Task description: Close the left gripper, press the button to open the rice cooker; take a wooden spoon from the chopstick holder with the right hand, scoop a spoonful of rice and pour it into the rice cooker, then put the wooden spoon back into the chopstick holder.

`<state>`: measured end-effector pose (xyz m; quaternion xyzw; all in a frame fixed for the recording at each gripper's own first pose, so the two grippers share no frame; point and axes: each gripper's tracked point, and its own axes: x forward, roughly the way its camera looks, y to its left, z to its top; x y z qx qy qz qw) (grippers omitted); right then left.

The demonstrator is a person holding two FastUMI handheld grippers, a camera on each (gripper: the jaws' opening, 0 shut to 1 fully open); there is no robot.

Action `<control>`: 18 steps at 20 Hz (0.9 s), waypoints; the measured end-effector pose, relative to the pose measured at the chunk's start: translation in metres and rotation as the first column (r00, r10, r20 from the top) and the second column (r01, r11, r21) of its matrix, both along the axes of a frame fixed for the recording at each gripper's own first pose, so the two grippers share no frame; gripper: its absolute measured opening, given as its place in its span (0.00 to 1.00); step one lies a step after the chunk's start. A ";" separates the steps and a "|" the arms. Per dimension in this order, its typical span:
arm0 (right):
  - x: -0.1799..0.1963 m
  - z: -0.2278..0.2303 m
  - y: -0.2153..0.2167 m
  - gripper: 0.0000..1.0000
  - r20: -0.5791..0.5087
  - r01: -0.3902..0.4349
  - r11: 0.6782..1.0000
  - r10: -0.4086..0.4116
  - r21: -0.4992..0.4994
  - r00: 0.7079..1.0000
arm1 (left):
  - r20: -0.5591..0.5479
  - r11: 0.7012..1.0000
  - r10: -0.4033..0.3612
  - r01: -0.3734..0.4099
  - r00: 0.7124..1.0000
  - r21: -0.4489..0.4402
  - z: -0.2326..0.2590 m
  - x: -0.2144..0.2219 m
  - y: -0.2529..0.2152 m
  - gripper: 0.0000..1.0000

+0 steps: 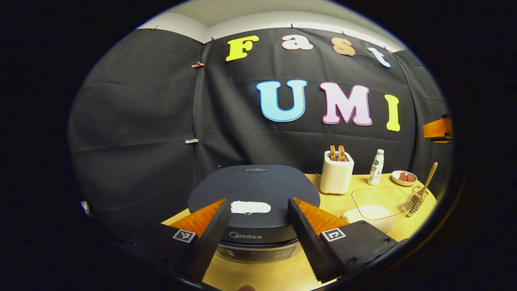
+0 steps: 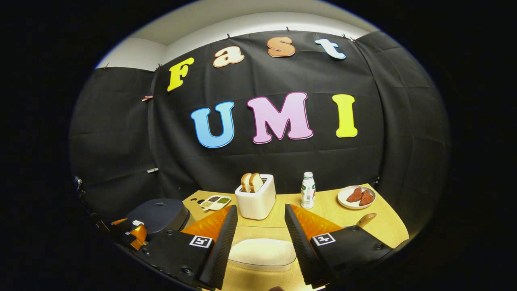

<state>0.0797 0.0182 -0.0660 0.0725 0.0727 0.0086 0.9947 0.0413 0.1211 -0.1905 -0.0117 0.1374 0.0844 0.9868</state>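
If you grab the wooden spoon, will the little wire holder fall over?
Maybe. The wooden spoon leans far out of the chopstick holder, which looks like light open wire, so a sideways tug could tip it. The spoon itself looks stiff.

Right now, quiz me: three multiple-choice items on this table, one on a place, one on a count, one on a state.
1. Where is the wooden spoon?
A. in the wire holder
B. on the plate
C. in the toaster

2. How many bread slices stand in the toaster?
A. one
B. two
C. four

3. How is the rice cooker lid?
A. open
B. removed
C. shut

Answers: 1 A, its handle sticks up from the wire holder; 2 B, two slices poke from the slots; 3 C, the lid lies flat beyond the open left claw.
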 end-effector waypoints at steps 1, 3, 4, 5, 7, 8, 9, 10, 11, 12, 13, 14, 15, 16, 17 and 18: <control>-0.001 0.000 0.001 0.74 -0.001 -0.001 1.000 0.001 0.003 1.000 | 0.007 1.000 -0.007 0.007 1.000 -0.013 0.000 0.000 0.000 0.98; -0.001 0.000 0.003 0.74 -0.003 -0.004 1.000 0.004 0.001 1.000 | -0.002 1.000 -0.019 0.019 1.000 0.003 -0.007 -0.003 -0.002 0.98; -0.001 0.000 0.003 0.74 -0.003 -0.005 1.000 0.005 -0.001 1.000 | 0.003 1.000 -0.020 0.020 1.000 0.013 -0.010 -0.001 -0.001 0.98; -0.001 0.001 0.003 0.74 -0.001 -0.007 1.000 0.007 -0.002 1.000 | 0.007 1.000 -0.017 0.017 1.000 0.011 -0.008 -0.002 0.000 0.98; -0.002 0.003 0.004 0.74 0.004 -0.008 1.000 0.008 -0.003 1.000 | 0.013 1.000 -0.011 0.011 1.000 0.014 -0.007 -0.002 -0.001 0.98; -0.002 0.004 0.004 0.74 0.007 -0.008 1.000 0.008 -0.004 1.000 | 0.016 1.000 -0.011 0.011 1.000 0.019 -0.006 -0.001 -0.001 0.98; -0.002 0.004 0.003 0.74 0.006 -0.007 1.000 0.007 -0.005 1.000 | 0.008 1.000 -0.011 0.010 1.000 0.019 -0.005 0.000 -0.001 0.98; -0.003 0.003 0.002 0.74 0.005 -0.006 1.000 0.006 -0.003 1.000 | 0.001 1.000 -0.013 0.013 1.000 0.022 -0.004 0.000 0.000 0.97; -0.003 0.003 0.002 0.74 0.005 -0.004 1.000 0.004 0.002 1.000 | -0.007 0.999 -0.016 0.016 1.000 0.027 -0.003 0.001 -0.001 0.97; -0.003 0.003 0.001 0.74 0.005 -0.003 1.000 0.003 0.006 1.000 | -0.015 0.999 -0.016 0.016 1.000 0.031 -0.001 0.001 -0.001 0.96; -0.004 0.004 0.001 0.74 0.006 -0.002 1.000 0.002 0.007 1.000 | -0.006 0.999 -0.013 0.013 1.000 0.037 0.007 0.004 0.001 0.96; -0.005 0.005 0.001 0.74 0.010 -0.002 1.000 0.002 0.006 1.000 | 0.013 0.998 -0.001 0.001 1.000 0.057 0.018 0.005 0.004 0.94; -0.006 0.007 0.001 0.74 0.015 -0.005 1.000 0.005 0.005 1.000 | 0.047 0.997 0.001 -0.005 0.999 0.072 0.032 0.009 0.005 0.94; -0.007 0.008 0.001 0.74 0.018 -0.007 1.000 0.007 0.002 1.000 | 0.075 0.997 -0.003 -0.003 0.997 0.076 0.046 0.012 0.002 0.94; -0.007 0.009 0.000 0.74 0.020 -0.008 1.000 0.008 0.000 1.000 | 0.093 0.997 -0.011 0.003 0.996 0.081 0.057 0.015 -0.001 0.94; -0.009 0.010 -0.001 0.74 0.024 -0.008 1.000 0.008 -0.001 1.000 | 0.107 0.996 -0.020 0.010 0.994 0.091 0.066 0.019 -0.005 0.94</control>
